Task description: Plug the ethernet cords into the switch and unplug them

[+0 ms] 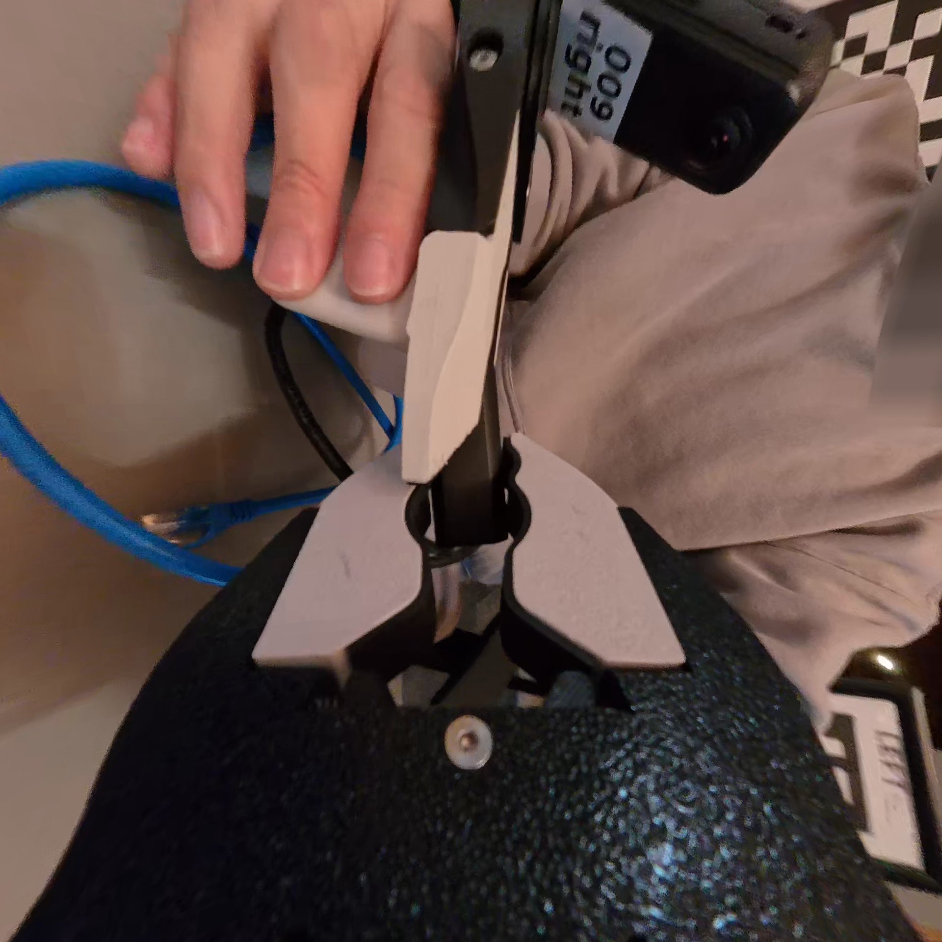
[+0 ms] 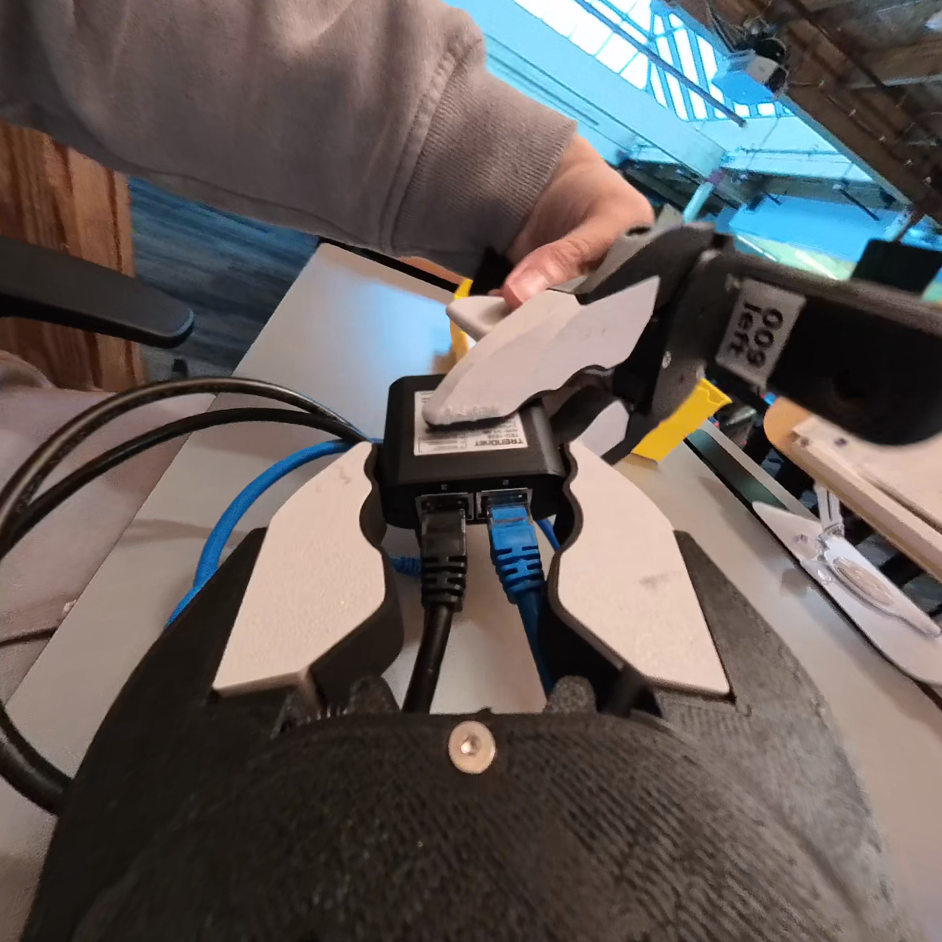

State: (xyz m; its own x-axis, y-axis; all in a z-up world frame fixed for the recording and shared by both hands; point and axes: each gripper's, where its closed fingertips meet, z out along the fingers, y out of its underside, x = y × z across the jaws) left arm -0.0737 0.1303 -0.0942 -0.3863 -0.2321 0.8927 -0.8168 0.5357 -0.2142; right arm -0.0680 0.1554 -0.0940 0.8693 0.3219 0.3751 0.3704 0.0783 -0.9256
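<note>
— What sort of place is this?

— A workshop or lab, in a big industrial hall. Overhead there's a high roof with skylights (image 2: 657, 56) and bare beams.

— And lower down?

— A pale grey worktable (image 2: 326, 326), a yellow bin (image 2: 678, 423) on it, a black chair arm (image 2: 92, 301) beside it, blue carpet (image 2: 214, 255) and a wooden panel (image 2: 56, 244).

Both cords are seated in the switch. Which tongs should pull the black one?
Right. The right tongs are open, flanking the black plug and blue plug. The left tongs are clamped on the switch, likely steadying it.
</note>
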